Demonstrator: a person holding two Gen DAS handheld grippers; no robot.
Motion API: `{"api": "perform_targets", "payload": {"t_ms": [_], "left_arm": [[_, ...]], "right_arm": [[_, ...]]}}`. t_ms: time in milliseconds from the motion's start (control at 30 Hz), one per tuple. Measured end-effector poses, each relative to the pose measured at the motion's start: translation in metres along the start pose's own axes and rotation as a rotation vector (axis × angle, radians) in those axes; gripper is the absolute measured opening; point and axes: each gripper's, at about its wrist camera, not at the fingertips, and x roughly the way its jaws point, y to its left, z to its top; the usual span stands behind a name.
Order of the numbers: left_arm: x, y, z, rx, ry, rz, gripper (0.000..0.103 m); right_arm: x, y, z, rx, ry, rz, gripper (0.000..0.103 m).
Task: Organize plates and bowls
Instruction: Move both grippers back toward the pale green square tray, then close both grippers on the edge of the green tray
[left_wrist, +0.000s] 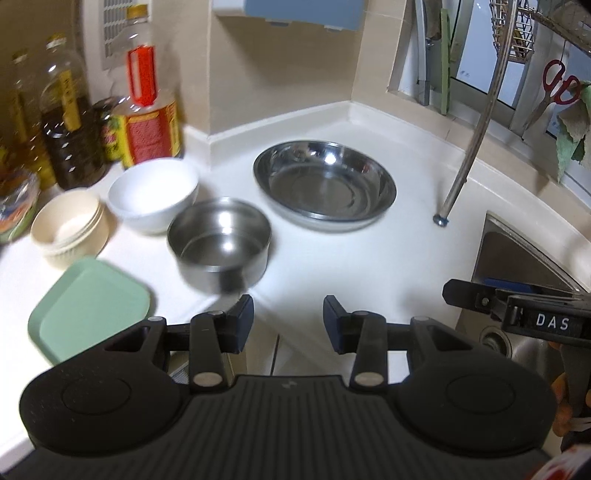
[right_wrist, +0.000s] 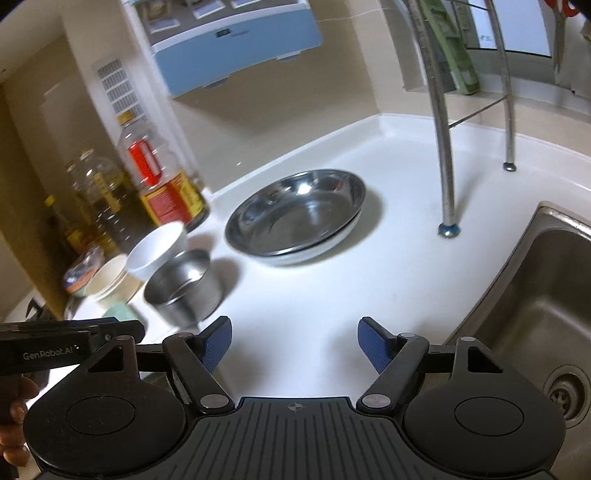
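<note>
On the white counter (left_wrist: 351, 258) a wide shallow steel bowl (left_wrist: 324, 184) (right_wrist: 295, 216) sits toward the back corner. A small straight-sided steel bowl (left_wrist: 219, 245) (right_wrist: 183, 286) stands nearer, with a white bowl (left_wrist: 153, 199) (right_wrist: 157, 249), a cream ribbed cup (left_wrist: 68, 225) (right_wrist: 109, 277) and a green square plate (left_wrist: 88, 308) to its left. My left gripper (left_wrist: 288, 319) hovers open and empty just in front of the small steel bowl. My right gripper (right_wrist: 294, 345) is open wide over bare counter, nothing between its fingers.
Oil and sauce bottles (left_wrist: 70, 129) (right_wrist: 166, 177) line the back left wall. A steel rack leg (left_wrist: 441, 218) (right_wrist: 448, 229) stands on the counter right of the wide bowl. The sink (right_wrist: 535, 314) (left_wrist: 517, 258) lies at the right. Red scissors (left_wrist: 559, 83) hang by the window.
</note>
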Motion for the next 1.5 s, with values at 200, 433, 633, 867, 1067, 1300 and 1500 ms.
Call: {"api": "perform_targets", "payload": {"t_ms": [200,433,633,867,1067,1300,1500], "left_arm": [[-0.009,0.003,-0.013,-0.005,0.022,0.000,0.038],[-0.013,0.016,-0.020,-0.009,0.027,-0.029,0.038],[-0.021,0.056,-0.027,-0.044,0.031,-0.005,0.038],[-0.028,0.116,-0.029,-0.082,0.018,0.052,0.037],[-0.021,0.172,-0.029,-0.179,0.055,0.048,0.037],[-0.014,0.215,-0.030,-0.097,0.060,0.112,0.037],[-0.005,0.250,-0.034,-0.098,0.076,0.127,0.037]], "right_arm": [[-0.009,0.016,-0.013,-0.027,0.016,0.023,0.075],[-0.005,0.041,-0.023,-0.058,0.042,0.033,0.075],[0.021,0.074,-0.028,-0.054,0.094,0.058,0.075],[0.055,0.117,-0.034,-0.043,0.131,0.076,0.075],[0.081,0.150,-0.041,-0.030,0.133,0.067,0.074],[0.116,0.179,-0.047,-0.002,0.151,0.055,0.061],[0.141,0.199,-0.048,-0.008,0.121,0.040,0.051]]}}
